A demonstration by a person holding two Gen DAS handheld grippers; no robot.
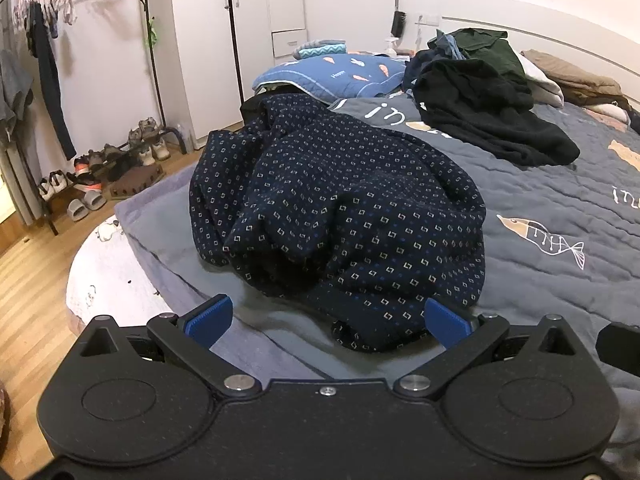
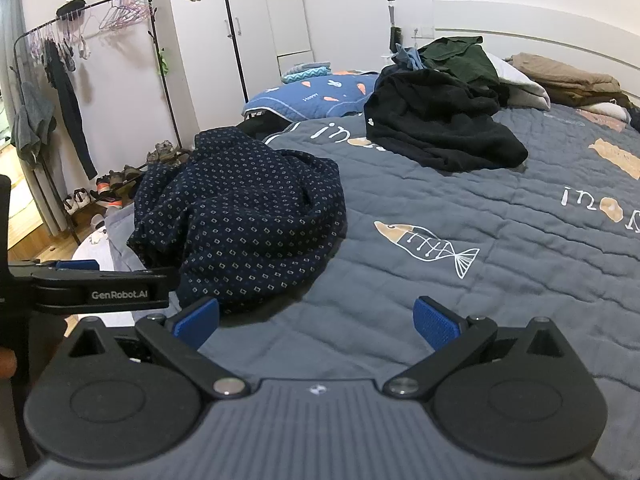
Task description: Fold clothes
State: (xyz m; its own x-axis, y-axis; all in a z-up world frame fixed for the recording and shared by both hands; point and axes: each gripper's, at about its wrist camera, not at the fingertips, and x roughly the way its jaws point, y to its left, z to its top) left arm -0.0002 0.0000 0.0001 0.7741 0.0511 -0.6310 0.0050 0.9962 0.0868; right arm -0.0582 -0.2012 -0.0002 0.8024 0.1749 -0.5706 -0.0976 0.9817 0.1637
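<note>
Lying crumpled near the bed's (image 1: 560, 200) corner: navy dotted garment (image 1: 340, 208), soft, limp, light by the look. Left gripper (image 1: 328, 320) spread wide at its near hem; right gripper (image 2: 316, 320) likewise wide, over bare quilt. Suggest pinching a hem edge, not the bunched middle.

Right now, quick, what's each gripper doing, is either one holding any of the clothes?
Left gripper: open, holding nothing; the navy patterned garment lies between its fingers, ungripped.
Right gripper: open, empty, over the grey quilt.
</note>
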